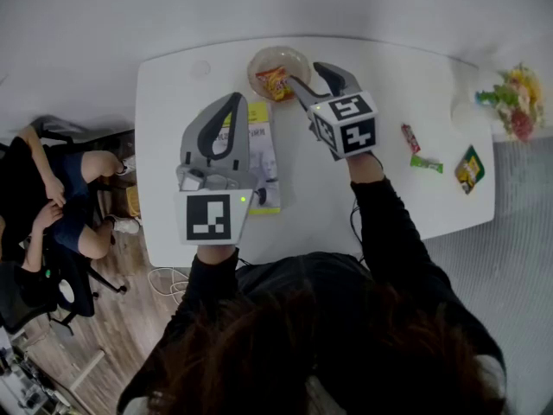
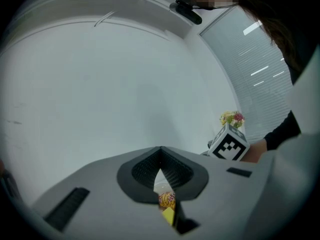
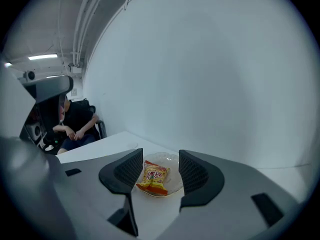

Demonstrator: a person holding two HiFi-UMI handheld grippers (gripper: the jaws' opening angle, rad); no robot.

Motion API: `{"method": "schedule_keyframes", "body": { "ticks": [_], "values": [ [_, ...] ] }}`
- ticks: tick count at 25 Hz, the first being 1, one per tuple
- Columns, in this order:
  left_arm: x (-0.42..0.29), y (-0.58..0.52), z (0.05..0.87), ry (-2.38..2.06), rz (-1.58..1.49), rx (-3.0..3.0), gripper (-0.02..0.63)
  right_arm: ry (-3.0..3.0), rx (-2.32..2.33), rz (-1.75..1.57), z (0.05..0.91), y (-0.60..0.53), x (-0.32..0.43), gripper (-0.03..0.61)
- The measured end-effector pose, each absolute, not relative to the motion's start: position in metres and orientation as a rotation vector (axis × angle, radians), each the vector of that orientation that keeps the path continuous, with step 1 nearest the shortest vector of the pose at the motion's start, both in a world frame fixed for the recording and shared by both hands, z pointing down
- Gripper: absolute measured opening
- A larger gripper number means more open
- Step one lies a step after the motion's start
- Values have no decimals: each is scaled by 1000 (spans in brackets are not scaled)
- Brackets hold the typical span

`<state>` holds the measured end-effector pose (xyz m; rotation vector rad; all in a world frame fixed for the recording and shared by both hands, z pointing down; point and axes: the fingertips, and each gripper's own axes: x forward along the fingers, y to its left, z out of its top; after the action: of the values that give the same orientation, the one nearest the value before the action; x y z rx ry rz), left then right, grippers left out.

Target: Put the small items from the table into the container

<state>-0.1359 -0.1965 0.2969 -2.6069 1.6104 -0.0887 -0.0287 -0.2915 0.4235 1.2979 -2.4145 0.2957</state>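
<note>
Three packets [image 1: 426,163] on white table [image 1: 311,193]; wood floor [image 1: 130,318], seated person [image 1: 52,206].

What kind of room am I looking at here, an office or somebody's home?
Probably an office or lab workroom: a plain white rounded table, a person seated on a black office chair beside it, and what look like slatted window blinds.

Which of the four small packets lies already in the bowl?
The yellow-and-red packet: it alone lies inside the bowl. The red packet, the green packet and the dark packet lie on the table to the right.
</note>
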Motion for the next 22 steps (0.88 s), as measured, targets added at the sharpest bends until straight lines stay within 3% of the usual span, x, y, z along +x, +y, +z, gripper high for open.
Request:
{"method": "schedule_keyframes", "body": {
  "ticks": [5, 22],
  "values": [
    [-125, -189, 289, 1586, -71, -2608, 3, -2461, 1390, 246, 388, -266, -4, 225],
    [-81, -149, 270, 1479, -32, -2616, 3, -2482, 1674, 18, 313, -177, 67, 35]
  ]
}}
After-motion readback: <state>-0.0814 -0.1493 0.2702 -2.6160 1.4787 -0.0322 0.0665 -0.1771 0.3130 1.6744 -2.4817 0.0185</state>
